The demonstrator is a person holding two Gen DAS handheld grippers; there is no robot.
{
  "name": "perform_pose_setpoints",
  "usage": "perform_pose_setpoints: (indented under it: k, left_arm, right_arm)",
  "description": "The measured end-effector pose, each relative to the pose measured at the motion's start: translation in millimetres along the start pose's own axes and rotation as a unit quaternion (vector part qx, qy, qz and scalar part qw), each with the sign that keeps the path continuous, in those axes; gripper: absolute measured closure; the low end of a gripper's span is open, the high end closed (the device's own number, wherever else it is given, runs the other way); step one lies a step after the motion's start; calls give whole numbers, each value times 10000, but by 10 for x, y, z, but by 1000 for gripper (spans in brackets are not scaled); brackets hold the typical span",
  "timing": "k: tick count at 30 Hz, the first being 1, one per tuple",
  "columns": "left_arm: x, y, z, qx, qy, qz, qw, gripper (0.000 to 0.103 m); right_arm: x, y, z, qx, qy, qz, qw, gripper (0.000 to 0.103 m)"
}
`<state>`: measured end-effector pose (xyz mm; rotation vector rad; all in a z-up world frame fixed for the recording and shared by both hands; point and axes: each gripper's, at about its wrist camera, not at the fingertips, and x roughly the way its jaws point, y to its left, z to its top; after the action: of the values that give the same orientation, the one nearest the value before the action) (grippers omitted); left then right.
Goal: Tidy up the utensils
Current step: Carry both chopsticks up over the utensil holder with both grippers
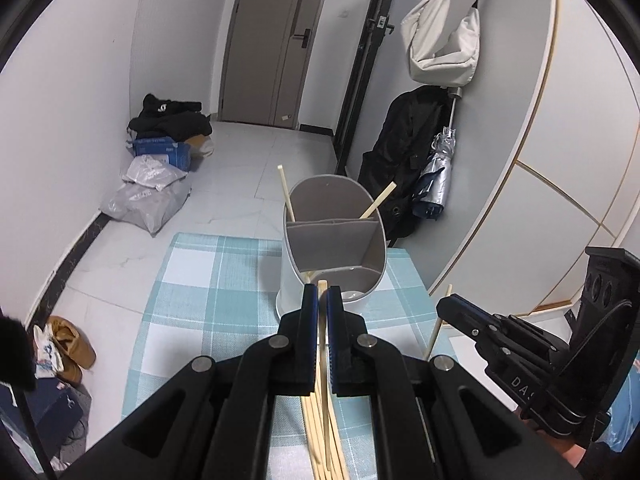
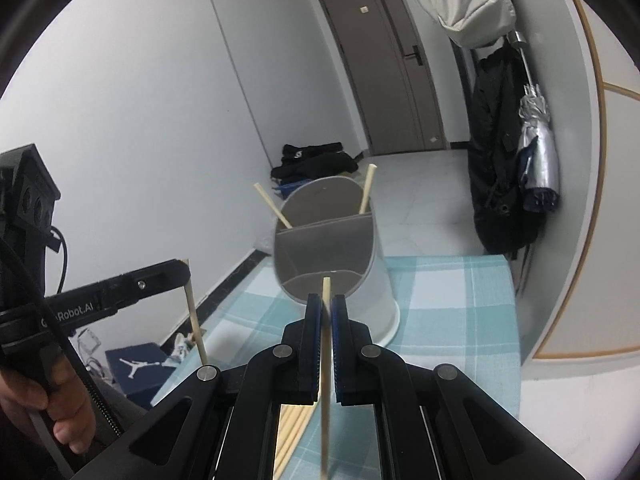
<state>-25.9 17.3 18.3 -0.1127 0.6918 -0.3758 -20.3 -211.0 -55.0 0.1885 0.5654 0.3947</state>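
Blue-checked tablecloth [image 1: 208,280] covers the table; near its far end stands a grey utensil holder [image 2: 340,272] with inner dividers. Two chopsticks [image 1: 285,192] lean in its rear compartment, tips apart. A loose bundle of chopsticks [image 1: 324,440] lies on the cloth beneath the grippers. Left gripper [image 1: 322,294] is pinching a single chopstick [image 2: 194,312] upright. Right gripper [image 2: 327,304] is pinching another chopstick [image 2: 326,344], tip just before the holder.

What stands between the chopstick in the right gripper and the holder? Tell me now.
Nothing visible. The right gripper is shut on a chopstick whose tip points at the utensil holder, and only open air lies between. The near compartment looks empty; two chopsticks stand in the far one.
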Motion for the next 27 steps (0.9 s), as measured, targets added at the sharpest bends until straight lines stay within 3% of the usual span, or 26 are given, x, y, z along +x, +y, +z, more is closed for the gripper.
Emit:
perform_pose_setpoints:
  k: [15, 27]
  left_arm:
    - [-229, -113, 264, 202, -195, -271, 9992, 102]
    - [-291, -216, 889, 504, -547, -442, 9962, 102]
  right_arm:
    - [-205, 62, 180, 46, -227, 259, 9994, 99]
    - [-381, 100, 871, 208, -765, 454, 9958, 99]
